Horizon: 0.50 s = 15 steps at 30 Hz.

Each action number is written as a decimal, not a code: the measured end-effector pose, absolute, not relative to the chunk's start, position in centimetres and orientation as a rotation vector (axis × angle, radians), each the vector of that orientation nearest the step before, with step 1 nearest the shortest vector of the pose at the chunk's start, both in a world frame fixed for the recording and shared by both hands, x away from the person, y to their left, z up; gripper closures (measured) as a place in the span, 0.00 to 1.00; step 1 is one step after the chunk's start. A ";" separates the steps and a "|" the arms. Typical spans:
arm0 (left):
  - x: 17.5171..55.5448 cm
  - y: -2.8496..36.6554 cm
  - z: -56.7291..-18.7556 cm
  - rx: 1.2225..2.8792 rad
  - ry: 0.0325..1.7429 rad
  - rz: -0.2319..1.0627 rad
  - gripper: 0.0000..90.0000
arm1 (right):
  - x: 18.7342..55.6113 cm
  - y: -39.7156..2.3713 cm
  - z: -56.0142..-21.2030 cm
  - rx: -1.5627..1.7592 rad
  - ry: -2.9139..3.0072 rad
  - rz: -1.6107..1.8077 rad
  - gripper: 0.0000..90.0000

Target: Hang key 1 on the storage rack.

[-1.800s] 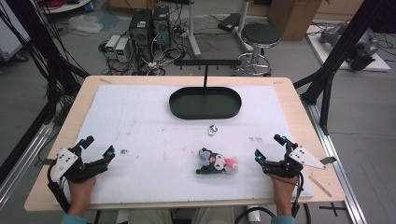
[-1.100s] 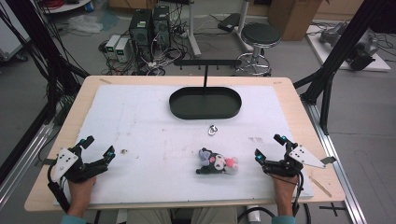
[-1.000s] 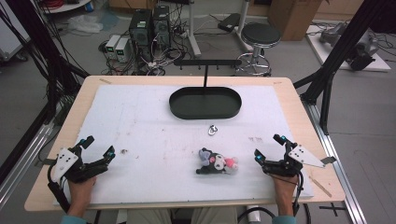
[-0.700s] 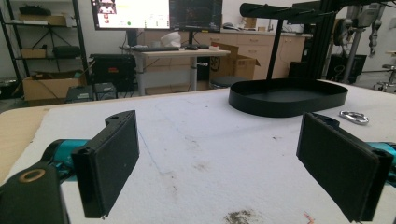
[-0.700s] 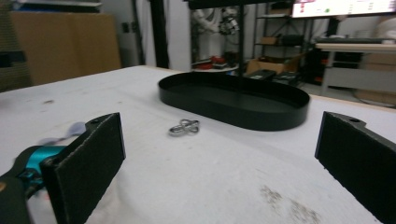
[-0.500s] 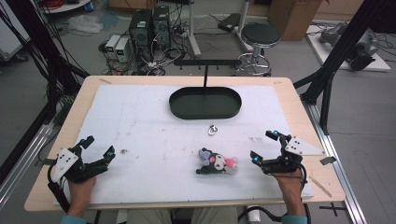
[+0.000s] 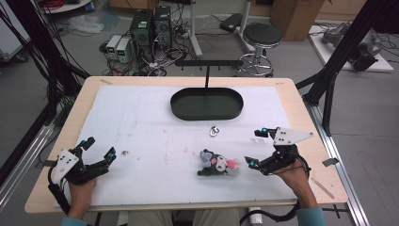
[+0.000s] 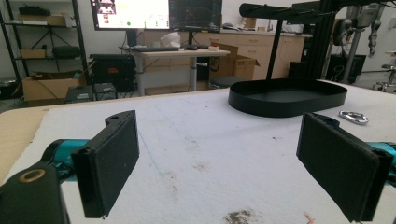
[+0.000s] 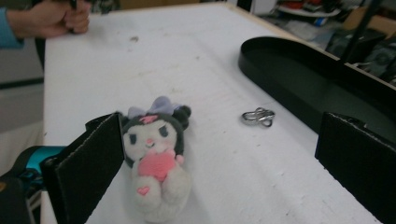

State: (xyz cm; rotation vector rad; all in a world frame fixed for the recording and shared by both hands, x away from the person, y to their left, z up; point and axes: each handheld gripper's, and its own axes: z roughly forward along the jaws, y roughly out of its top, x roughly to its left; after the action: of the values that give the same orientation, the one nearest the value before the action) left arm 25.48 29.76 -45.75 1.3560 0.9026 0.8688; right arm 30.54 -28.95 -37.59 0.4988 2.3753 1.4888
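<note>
We are reaching for the small black-and-white plush doll with a pink ball [image 7: 218, 165], lying on the white cloth mat [image 7: 155, 127] at the table's near middle. Our right gripper [image 7: 256, 147] is hovering just beside it, jaws spread wide; next, we judge, it needs to straddle the doll. Our left gripper [image 7: 99, 148] is resting at the near left, wide apart and empty.

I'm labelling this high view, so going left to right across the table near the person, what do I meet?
left gripper → plush toy → right gripper. The metal clip and black oval tray lie farther back, overlapping the toy's column.
</note>
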 end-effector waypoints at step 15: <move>25.5 29.8 -45.7 1.357 0.901 0.867 0.15 | 32.2 -25.5 -36.9 0.381 2.688 1.230 0.01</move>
State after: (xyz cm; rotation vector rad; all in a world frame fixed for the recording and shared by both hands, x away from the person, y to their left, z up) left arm 25.49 29.76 -45.75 1.3570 0.9007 0.8672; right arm 32.15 -25.48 -36.93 0.3813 2.6884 1.2300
